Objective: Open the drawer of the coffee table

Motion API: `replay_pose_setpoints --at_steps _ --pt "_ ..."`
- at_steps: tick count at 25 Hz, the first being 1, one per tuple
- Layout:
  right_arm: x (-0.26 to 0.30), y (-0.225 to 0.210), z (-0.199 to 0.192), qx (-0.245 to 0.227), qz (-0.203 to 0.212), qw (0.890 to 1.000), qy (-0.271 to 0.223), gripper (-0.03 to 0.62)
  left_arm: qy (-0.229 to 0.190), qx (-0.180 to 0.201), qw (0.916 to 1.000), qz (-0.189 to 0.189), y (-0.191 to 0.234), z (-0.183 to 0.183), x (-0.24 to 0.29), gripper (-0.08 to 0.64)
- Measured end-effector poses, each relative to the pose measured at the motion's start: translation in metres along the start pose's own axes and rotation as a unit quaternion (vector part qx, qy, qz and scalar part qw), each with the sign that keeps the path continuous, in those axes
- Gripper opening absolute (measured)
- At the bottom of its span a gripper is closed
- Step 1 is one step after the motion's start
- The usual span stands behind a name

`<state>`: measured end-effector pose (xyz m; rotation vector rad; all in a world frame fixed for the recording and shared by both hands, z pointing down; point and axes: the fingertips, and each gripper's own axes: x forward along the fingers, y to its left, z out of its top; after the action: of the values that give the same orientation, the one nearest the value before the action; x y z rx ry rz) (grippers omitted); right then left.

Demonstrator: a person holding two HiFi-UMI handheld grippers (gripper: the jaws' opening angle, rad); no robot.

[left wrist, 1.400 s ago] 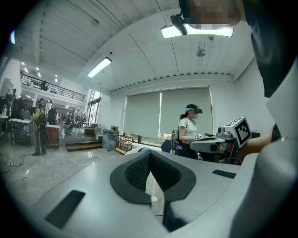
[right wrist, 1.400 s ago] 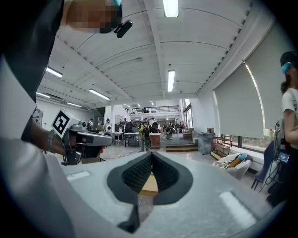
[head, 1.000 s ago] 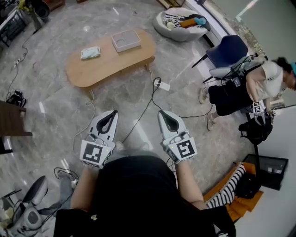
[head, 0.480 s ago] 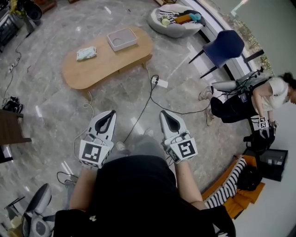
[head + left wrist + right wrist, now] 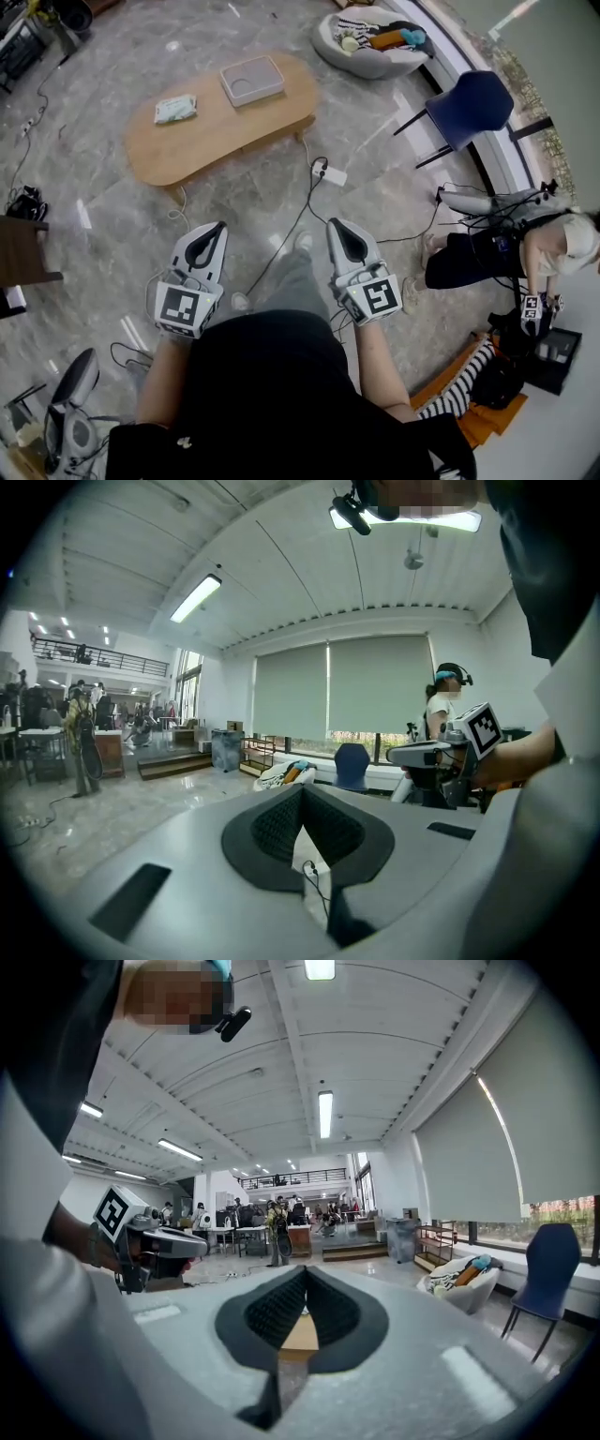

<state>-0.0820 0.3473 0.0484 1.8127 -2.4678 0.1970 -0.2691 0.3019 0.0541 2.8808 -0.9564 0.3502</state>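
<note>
Head view: left claw point(image 5: 216, 229), right claw point(image 5: 337, 226) shut, square markers point(image 5: 180, 307) atop.

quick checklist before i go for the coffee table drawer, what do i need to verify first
1. Left gripper empty: ok, jaws shut on nothing.
2. Right gripper empty: ok, jaws shut on nothing.
3. Jaws open for a handle: not ok, both are shut.
4. Coffee table within reach: not ok, it stands well ahead across the floor.
5. Walking path free: not ok, a cable and a power strip lie between you and the table.
6. Drawer and handle found: cannot tell, no drawer front shows from here.
</note>
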Motion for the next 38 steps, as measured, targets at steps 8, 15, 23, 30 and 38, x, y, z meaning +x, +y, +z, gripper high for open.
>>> replay_pose_setpoints --at_steps 8,15,23,30,38 --pt "0.057 -0.087 -0.028 0.018 0.031 0.999 0.021 -0.002 0.037 -0.008 0.999 0.024 0.011 -0.016 0.086 0.011" --pt "0.101 -0.157 -0.021 0.023 0.078 0.996 0.043 -0.002 0.063 -0.029 0.9956 0.062 0.019 0.004 0.157 0.011" --pt "0.141 -0.225 -0.014 0.022 0.13 0.99 0.056 -0.002 0.076 -0.072 0.9867 0.124 0.032 0.023 0.225 0.011" --pt "0.159 -0.263 -0.014 0.017 0.155 0.986 0.056 -0.002 0.089 -0.071 0.9823 0.148 0.03 0.019 0.259 0.011" --pt "0.172 -0.286 -0.032 0.02 0.146 0.986 0.075 -0.002 0.098 -0.083 0.9803 0.15 0.036 -0.001 0.278 0.011"
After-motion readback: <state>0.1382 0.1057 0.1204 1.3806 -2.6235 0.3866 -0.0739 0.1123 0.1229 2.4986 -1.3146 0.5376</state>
